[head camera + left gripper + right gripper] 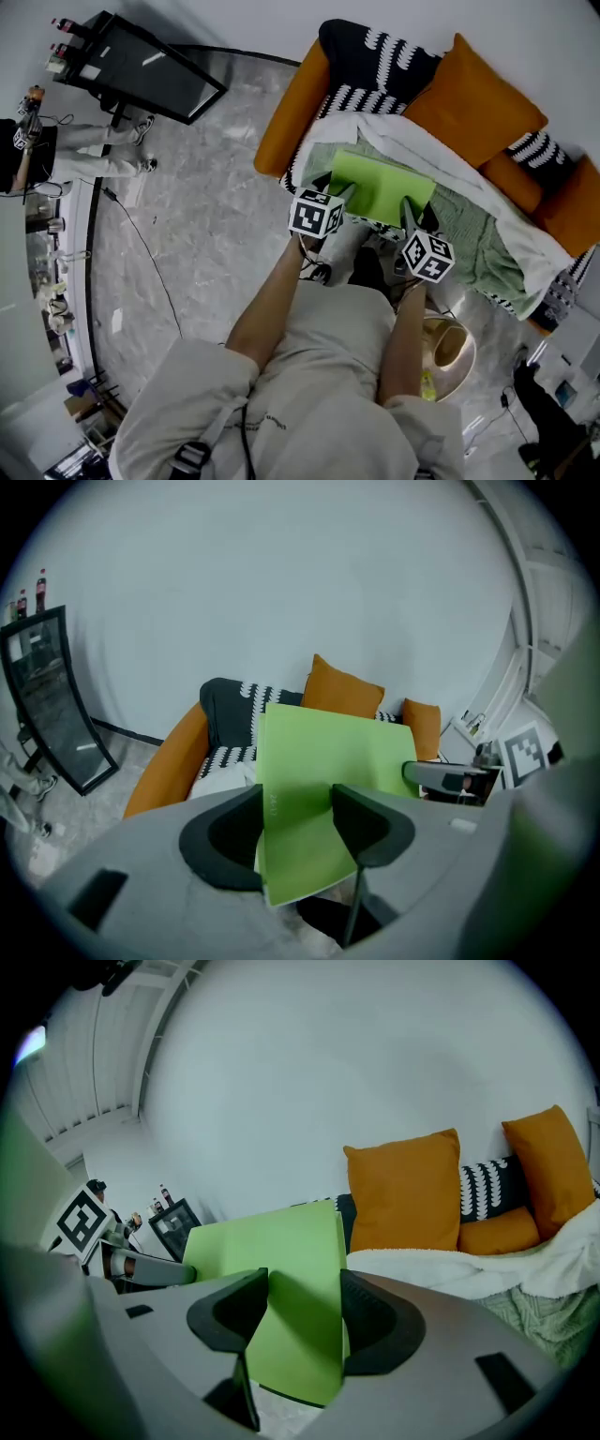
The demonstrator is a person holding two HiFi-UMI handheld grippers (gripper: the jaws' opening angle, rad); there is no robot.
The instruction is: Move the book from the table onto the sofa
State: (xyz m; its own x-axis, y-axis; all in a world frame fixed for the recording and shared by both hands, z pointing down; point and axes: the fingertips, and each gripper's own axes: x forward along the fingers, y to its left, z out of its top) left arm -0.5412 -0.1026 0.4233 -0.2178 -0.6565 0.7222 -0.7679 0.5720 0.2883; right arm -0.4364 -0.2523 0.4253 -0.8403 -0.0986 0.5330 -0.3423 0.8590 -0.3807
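Left gripper (298, 827): both dark jaws pressed on the book, one on each face.
Book (328, 752): green, thin, upright, lower edge between the jaws.
Right gripper (450, 778): at the book's right edge.
Sofa (169, 766): orange, behind the book, with a black-and-white cushion (234, 710) and an orange cushion (345, 694).
Black stand (52, 696): far left, against the wall.

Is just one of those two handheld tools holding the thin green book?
No, the thin green book is clamped on both sides, between the fingers of the left gripper and those of the right gripper.

Book (380, 186) over sofa (281, 127) seat; left tool (344, 195) at its left edge, right tool (410, 216) at right; cushions (473, 98) behind.
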